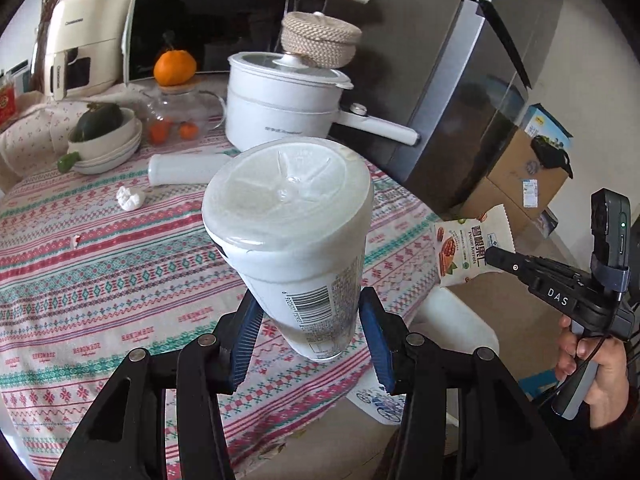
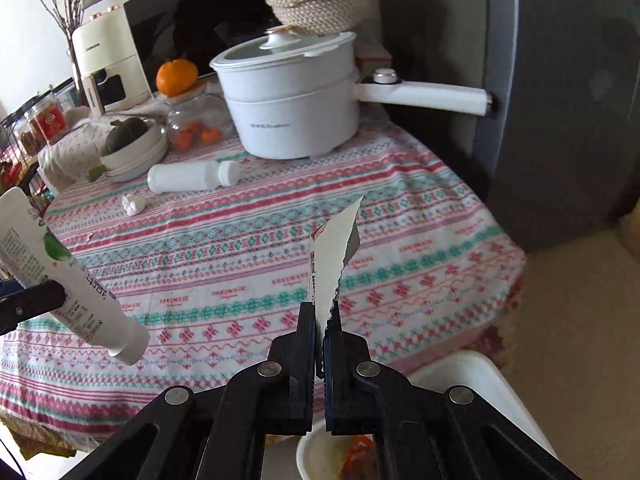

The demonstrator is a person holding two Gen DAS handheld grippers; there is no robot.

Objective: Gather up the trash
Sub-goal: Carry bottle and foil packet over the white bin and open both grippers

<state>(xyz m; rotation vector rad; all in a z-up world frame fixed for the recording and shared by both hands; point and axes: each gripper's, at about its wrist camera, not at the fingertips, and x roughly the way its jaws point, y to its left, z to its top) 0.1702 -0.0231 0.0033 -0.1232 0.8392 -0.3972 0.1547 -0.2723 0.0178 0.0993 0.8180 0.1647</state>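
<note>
My left gripper (image 1: 310, 322) is clamped around a white plastic bottle (image 1: 292, 240), its blue pads (image 1: 248, 330) pressing the lower body near the barcode, with the bottle's flat base tilted up toward the lens at about 12 o'clock. My right gripper (image 2: 322, 318) is pinched closed on a torn pecan snack wrapper (image 2: 332, 252), which stands up thin and edge-on between the jaws; in the left view the same wrapper (image 1: 470, 246) hangs at 3 o'clock, off the table's edge. Both pieces are lifted clear of the patterned tablecloth (image 2: 248, 248). I judge the bottle light and probably empty, stiff enough to hold but smooth, so a grip around the middle of its body seems safer than one near the tapering neck. The wrapper looks weightless and floppy; any pinch on its flat face should keep it. Other trash lies on the cloth at about 10 o'clock in the right view: a second white bottle (image 2: 192, 176) on its side, likely to roll and best taken across its body, and just below it a crumpled tissue (image 2: 133, 204), soft and easily squeezed. A white bin (image 2: 480, 372) with a used cup (image 2: 336, 456) sits at 5 o'clock below the right gripper.
</note>
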